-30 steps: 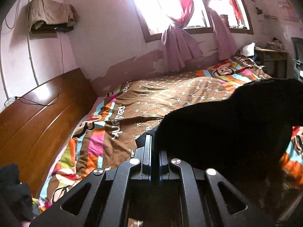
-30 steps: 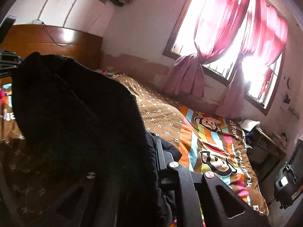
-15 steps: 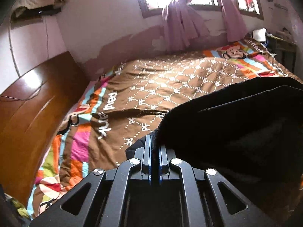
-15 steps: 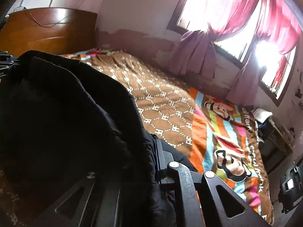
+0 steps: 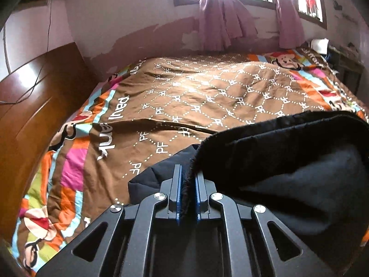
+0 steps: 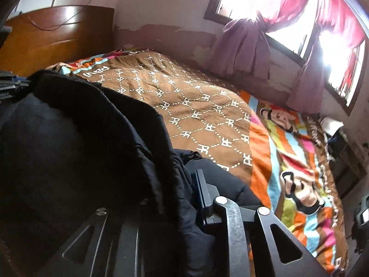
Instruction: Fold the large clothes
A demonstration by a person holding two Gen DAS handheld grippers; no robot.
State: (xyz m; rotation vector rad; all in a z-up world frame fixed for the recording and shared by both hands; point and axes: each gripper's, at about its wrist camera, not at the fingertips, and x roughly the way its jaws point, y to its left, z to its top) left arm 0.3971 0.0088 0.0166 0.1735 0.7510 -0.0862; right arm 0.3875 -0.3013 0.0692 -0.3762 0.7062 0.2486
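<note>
While both clamp the black jacket, left tool, right tool, above bedspread.

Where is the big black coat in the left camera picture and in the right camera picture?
Left wrist view: the black coat fills the lower right, its edge pinched in the left gripper.
Right wrist view: the black coat fills the lower left, draped over the right gripper.
Shared landmark: the brown PF-patterned bedspread beyond the coat in both.

Both wrist views look low and close across the bedspread toward the window.
</note>
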